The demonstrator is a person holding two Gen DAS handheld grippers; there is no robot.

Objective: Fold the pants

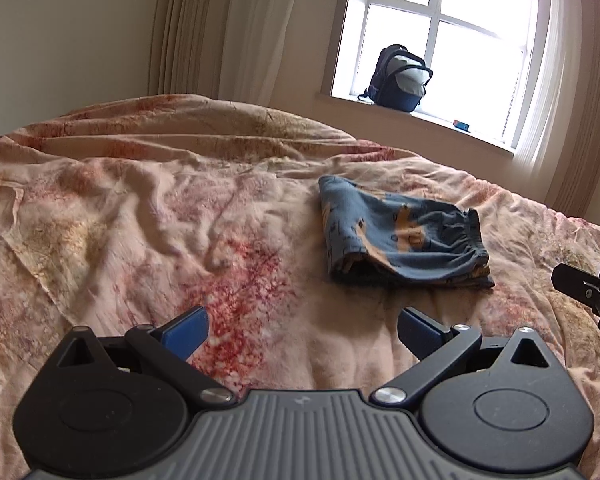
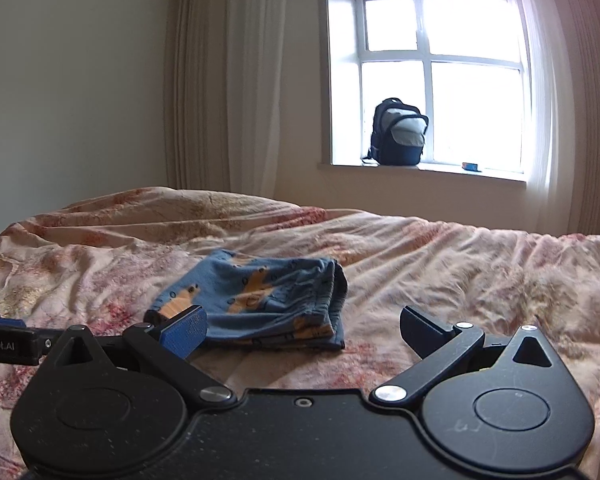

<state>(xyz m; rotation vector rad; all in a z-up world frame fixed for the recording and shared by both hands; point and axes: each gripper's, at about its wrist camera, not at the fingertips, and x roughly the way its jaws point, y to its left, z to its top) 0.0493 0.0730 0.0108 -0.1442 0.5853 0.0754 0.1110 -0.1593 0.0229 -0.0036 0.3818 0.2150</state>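
Observation:
Small blue pants [image 1: 400, 236] with an orange print lie folded into a compact stack on the bed; they also show in the right wrist view [image 2: 256, 300]. My left gripper [image 1: 302, 330] is open and empty, held above the bedspread just short of the pants. My right gripper [image 2: 302, 330] is open and empty, with the pants just beyond its left finger. The right gripper's tip shows at the right edge of the left wrist view [image 1: 592, 292]. The left gripper's tip shows at the left edge of the right wrist view [image 2: 8, 340].
A rumpled pink floral bedspread [image 1: 140, 220] covers the bed. A dark backpack [image 2: 398, 132] stands on the windowsill [image 2: 420, 170] beyond the bed. Curtains [image 2: 228, 80] hang beside the window.

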